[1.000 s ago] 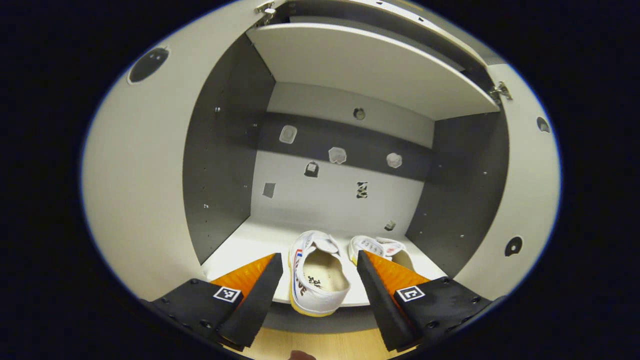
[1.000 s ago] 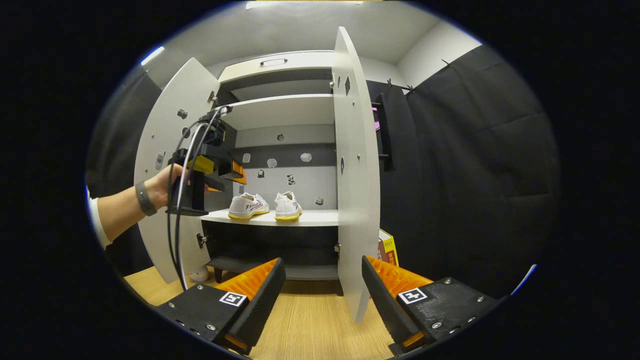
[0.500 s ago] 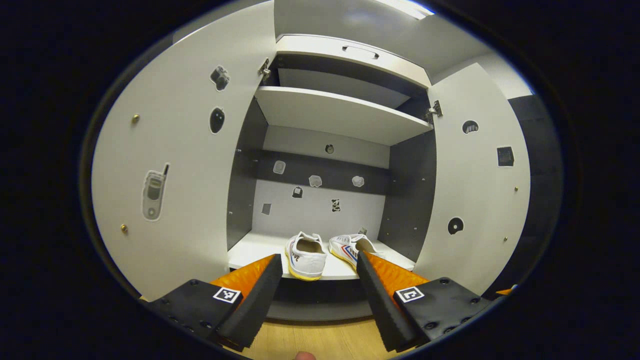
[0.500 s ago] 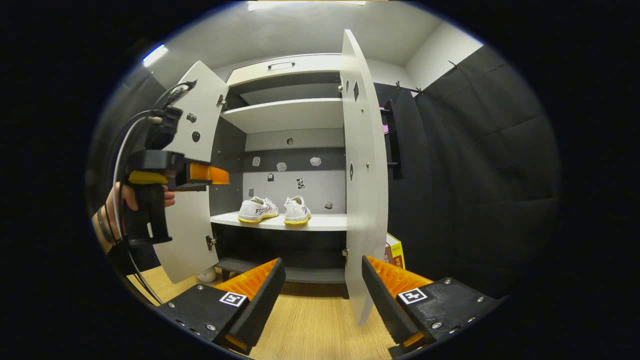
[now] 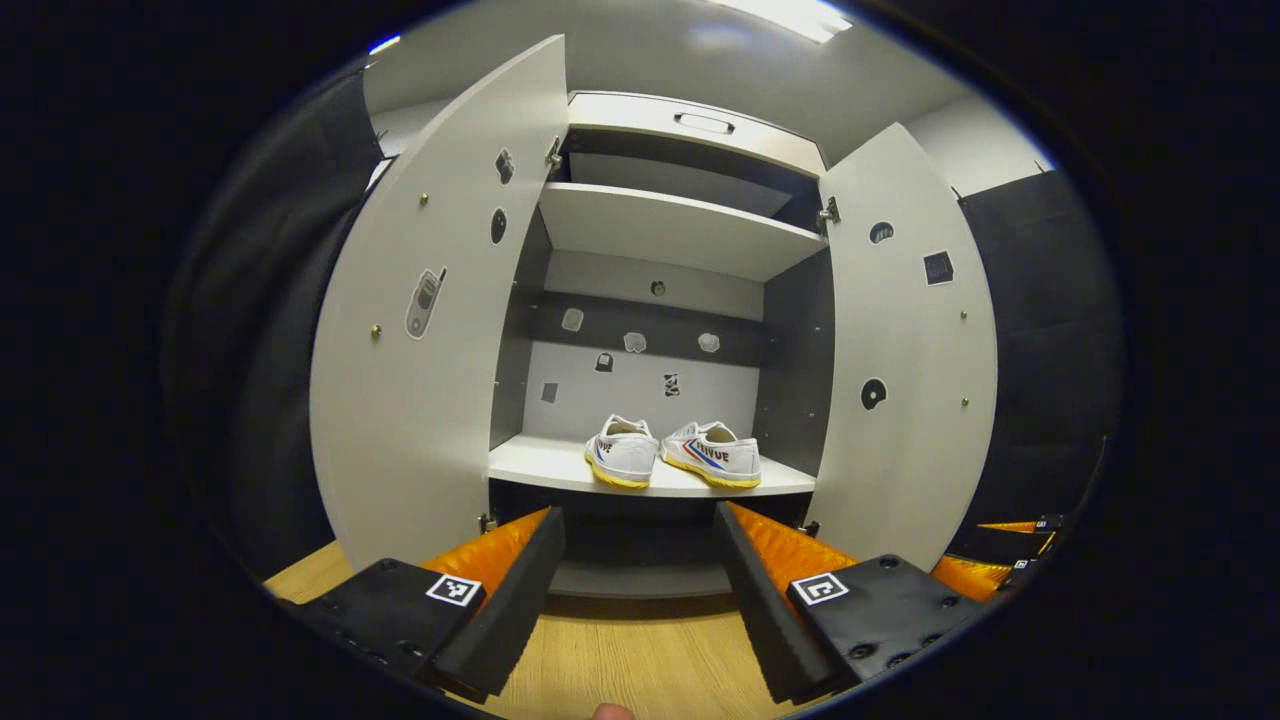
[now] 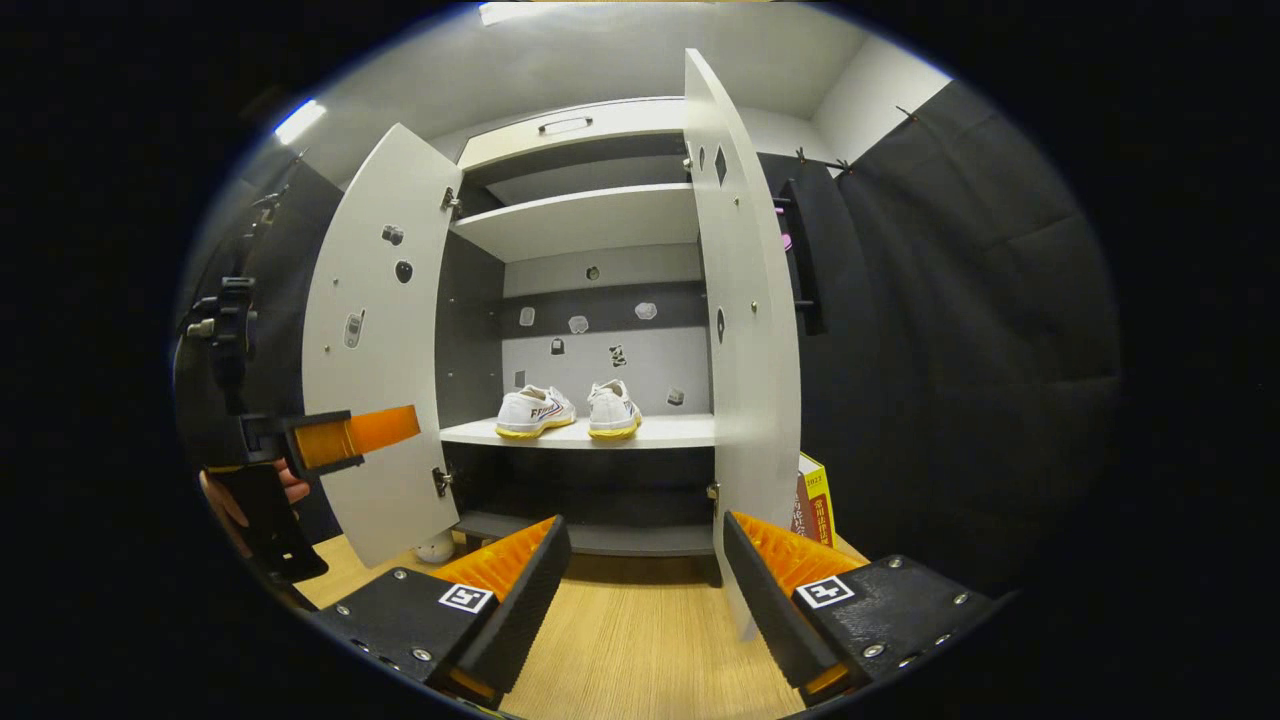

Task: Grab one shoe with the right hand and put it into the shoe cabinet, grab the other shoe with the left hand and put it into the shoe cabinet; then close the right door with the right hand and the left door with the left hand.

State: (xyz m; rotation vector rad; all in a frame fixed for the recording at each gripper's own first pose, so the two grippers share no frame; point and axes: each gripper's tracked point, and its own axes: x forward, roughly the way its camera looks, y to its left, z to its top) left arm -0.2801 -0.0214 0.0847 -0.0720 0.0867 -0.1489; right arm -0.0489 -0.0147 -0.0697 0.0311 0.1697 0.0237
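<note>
Two white shoes with yellow soles stand side by side on the middle shelf (image 5: pixel 540 465) of the shoe cabinet: one shoe (image 5: pixel 622 452) heel-on, the other shoe (image 5: pixel 712 453) at its right. Both the left door (image 5: pixel 430 330) and the right door (image 5: pixel 905 350) stand wide open. My left gripper (image 5: pixel 640 580) is open and holds nothing, well back from the cabinet above the floor. In the right gripper view the same shoes (image 6: pixel 535 411) (image 6: pixel 613 409) sit on the shelf. There my right gripper (image 6: pixel 645 590) is open and holds nothing, with the right door (image 6: pixel 745 330) edge-on just ahead. The left gripper (image 6: pixel 385 430) hangs at far left.
A wooden floor (image 6: pixel 640 650) runs up to the cabinet. A yellow and red book (image 6: pixel 815 500) leans by the cabinet's right foot. A small white round thing (image 6: pixel 435 548) lies under the left door (image 6: pixel 385 340). An upper shelf (image 5: pixel 670 230) and a low shelf (image 6: pixel 600 535) are bare.
My left gripper has drawn back out of the cabinet, away from the shoes, so both doors now show. The right gripper has barely shifted.
</note>
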